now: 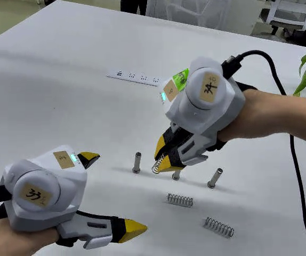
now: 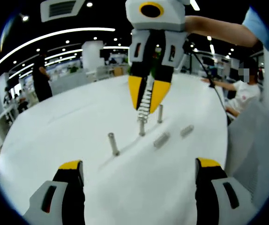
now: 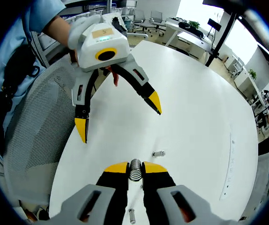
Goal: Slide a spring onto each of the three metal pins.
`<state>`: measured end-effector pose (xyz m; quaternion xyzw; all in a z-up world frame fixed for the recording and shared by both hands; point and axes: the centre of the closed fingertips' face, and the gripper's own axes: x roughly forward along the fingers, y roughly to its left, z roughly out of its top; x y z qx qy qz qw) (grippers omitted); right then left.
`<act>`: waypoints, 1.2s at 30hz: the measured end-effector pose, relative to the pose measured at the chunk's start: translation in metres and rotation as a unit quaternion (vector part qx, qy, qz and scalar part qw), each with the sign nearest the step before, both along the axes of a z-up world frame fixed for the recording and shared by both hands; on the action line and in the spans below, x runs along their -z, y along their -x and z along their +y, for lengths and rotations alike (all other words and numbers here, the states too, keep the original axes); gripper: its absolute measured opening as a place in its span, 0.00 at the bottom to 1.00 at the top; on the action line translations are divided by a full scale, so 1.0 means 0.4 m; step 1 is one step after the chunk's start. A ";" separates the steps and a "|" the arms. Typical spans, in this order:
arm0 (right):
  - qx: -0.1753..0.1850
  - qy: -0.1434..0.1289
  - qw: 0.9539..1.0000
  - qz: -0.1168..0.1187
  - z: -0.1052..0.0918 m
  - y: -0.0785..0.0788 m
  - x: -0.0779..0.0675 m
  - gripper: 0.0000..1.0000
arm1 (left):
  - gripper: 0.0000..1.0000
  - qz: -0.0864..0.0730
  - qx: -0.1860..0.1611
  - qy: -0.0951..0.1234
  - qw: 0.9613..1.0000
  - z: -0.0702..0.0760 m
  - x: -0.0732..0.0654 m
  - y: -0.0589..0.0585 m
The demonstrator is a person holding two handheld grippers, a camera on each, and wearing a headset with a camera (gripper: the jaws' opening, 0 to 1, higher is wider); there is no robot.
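No pin carries a spring yet, as far as the pictures show, so all three remain to be done and the first is in hand.

In the centre of the head view the right gripper [image 1: 162, 158] has its jaws closed on a spring [image 1: 156, 167], pinched between the yellow tips. In the left gripper view that spring [image 2: 145, 101] hangs upright in the upper middle of the frame, its lower end just above the top of the middle pin [image 2: 142, 126]. Whether it has started over the pin cannot be told.

The left-hand pin [image 1: 137, 161] and the right-hand pin [image 1: 215, 177] stand bare on the white table [image 1: 62, 106], either side of the right gripper. A loose spring [image 1: 179, 200] lies flat just below the pins, and a second loose spring [image 1: 219, 226] lies further toward the lower right.

The left gripper [image 1: 112, 193] sits in the lower left of the head view, jaws spread wide and holding nothing, well apart from the pins.

Judging by this, threading the held spring comes first, then two more pick-ups from the table.
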<state>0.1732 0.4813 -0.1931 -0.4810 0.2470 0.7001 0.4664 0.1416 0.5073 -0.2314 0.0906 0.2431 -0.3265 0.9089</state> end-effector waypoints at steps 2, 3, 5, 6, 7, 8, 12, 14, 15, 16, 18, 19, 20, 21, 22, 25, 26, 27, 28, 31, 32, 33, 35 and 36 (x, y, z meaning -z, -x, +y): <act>-0.009 0.010 1.000 -0.008 0.008 -0.015 0.006 0.12 | 1.00 0.003 -0.003 -0.004 1.000 0.006 0.006 -0.002; -0.011 0.014 1.000 -0.010 0.011 -0.019 0.007 0.12 | 1.00 0.002 -0.003 -0.005 1.000 0.007 0.007 -0.003; -0.015 0.017 1.000 -0.013 0.022 -0.029 0.009 0.12 | 1.00 0.003 -0.004 -0.004 1.000 0.007 0.007 -0.003; -0.016 0.018 1.000 -0.013 0.030 -0.034 0.009 0.12 | 1.00 0.005 -0.004 -0.001 1.000 0.007 0.008 -0.003; -0.017 0.019 1.000 -0.013 0.036 -0.037 0.009 0.12 | 1.00 0.006 -0.005 0.000 1.000 0.007 0.009 -0.003; -0.019 0.021 0.999 -0.015 0.041 -0.039 0.010 0.12 | 1.00 0.006 -0.005 0.000 1.000 0.008 0.010 -0.003; -0.026 0.032 0.999 -0.021 0.058 -0.053 0.015 0.12 | 1.00 0.007 -0.007 0.001 1.000 0.008 0.012 -0.002; -0.027 0.040 0.999 -0.026 0.073 -0.077 0.022 0.12 | 1.00 0.009 -0.007 0.003 1.000 0.009 0.014 0.001; -0.027 0.043 0.998 -0.027 0.076 -0.080 0.024 0.12 | 1.00 0.010 -0.007 0.003 1.000 0.009 0.015 0.002; -0.028 0.046 0.998 -0.028 0.079 -0.081 0.027 0.12 | 1.00 0.011 -0.007 0.003 1.000 0.010 0.018 0.004; -0.030 0.051 0.998 -0.031 0.081 -0.082 0.031 0.12 | 1.00 0.012 -0.008 0.004 1.000 0.011 0.022 0.005; -0.033 0.055 0.997 -0.033 0.081 -0.085 0.035 0.12 | 1.00 0.013 -0.009 0.006 1.000 0.011 0.022 0.007; -0.032 0.059 0.997 -0.034 0.082 -0.086 0.038 0.12 | 1.00 0.013 -0.009 0.007 1.000 0.011 0.022 0.008; -0.037 0.068 0.996 -0.037 0.078 -0.089 0.043 0.12 | 1.00 0.014 -0.010 0.008 1.000 0.010 0.023 0.009; -0.038 0.071 0.996 -0.038 0.077 -0.090 0.046 0.12 | 1.00 0.014 -0.010 0.008 1.000 0.010 0.024 0.009; -0.042 0.076 0.996 -0.037 0.076 -0.089 0.052 0.12 | 1.00 0.015 -0.012 0.010 1.000 0.013 0.026 0.009; -0.043 0.078 0.995 -0.037 0.075 -0.088 0.054 0.12 | 1.00 0.015 -0.013 0.011 1.000 0.014 0.026 0.009; -0.045 0.080 0.995 -0.037 0.074 -0.087 0.055 0.12 | 1.00 0.015 -0.015 0.012 1.000 0.015 0.026 0.009; -0.046 0.080 0.995 -0.037 0.075 -0.087 0.056 0.12 | 1.00 0.016 -0.016 0.013 1.000 0.016 0.028 0.009; -0.046 0.079 0.995 -0.037 0.082 -0.091 0.058 0.12 | 1.00 0.017 -0.018 0.013 1.000 0.020 0.031 0.011; -0.046 0.079 0.995 -0.037 0.083 -0.091 0.058 0.12 | 1.00 0.018 -0.018 0.013 1.000 0.020 0.032 0.012; -0.047 0.079 0.995 -0.036 0.085 -0.089 0.059 0.12 | 1.00 0.019 -0.018 0.014 1.000 0.020 0.033 0.013; -0.050 0.080 0.995 -0.037 0.087 -0.087 0.061 0.12 | 1.00 0.019 -0.019 0.014 1.000 0.021 0.034 0.013; -0.050 0.080 0.995 -0.038 0.089 -0.088 0.062 0.12 | 1.00 0.020 -0.019 0.015 1.000 0.021 0.035 0.014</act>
